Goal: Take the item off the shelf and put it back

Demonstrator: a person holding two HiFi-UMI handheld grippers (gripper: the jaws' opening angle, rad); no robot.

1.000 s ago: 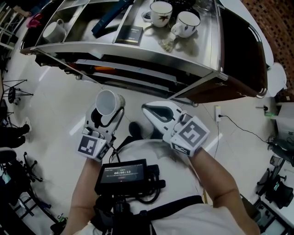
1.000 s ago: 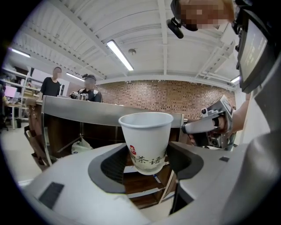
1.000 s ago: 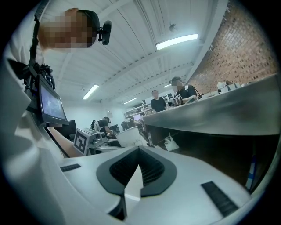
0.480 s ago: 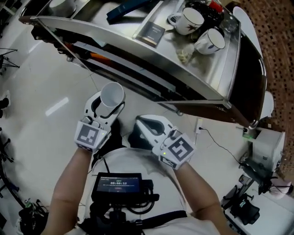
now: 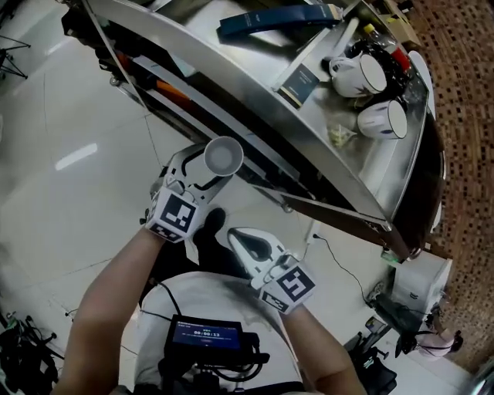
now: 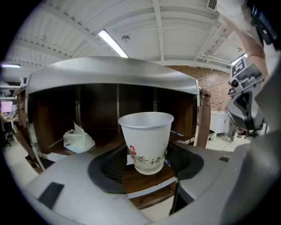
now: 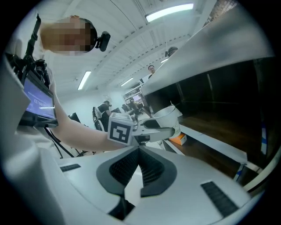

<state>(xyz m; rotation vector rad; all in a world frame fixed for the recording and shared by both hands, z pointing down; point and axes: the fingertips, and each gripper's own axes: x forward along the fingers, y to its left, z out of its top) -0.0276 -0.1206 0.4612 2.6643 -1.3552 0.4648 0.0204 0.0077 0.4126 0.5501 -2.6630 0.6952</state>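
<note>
Left gripper: jaws wide, clamped on the paper cup, upright, just off the shelf's lower tier.
Crush risk: a harder squeeze likely buckles the thin wall.
Snag risk: the rim may catch the steel top edge and tip.
Lower tier: tissue pack at left, apart from the cup.
Right gripper: jaws together, empty.
Top tier: mugs, not in the way.

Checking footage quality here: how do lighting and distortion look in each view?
Head view: glare streak on the floor, otherwise sharp. Left gripper view: fisheye curving, dark corners, paper cup crisp. Right gripper view: same fisheye, ceiling light blown out.
</note>
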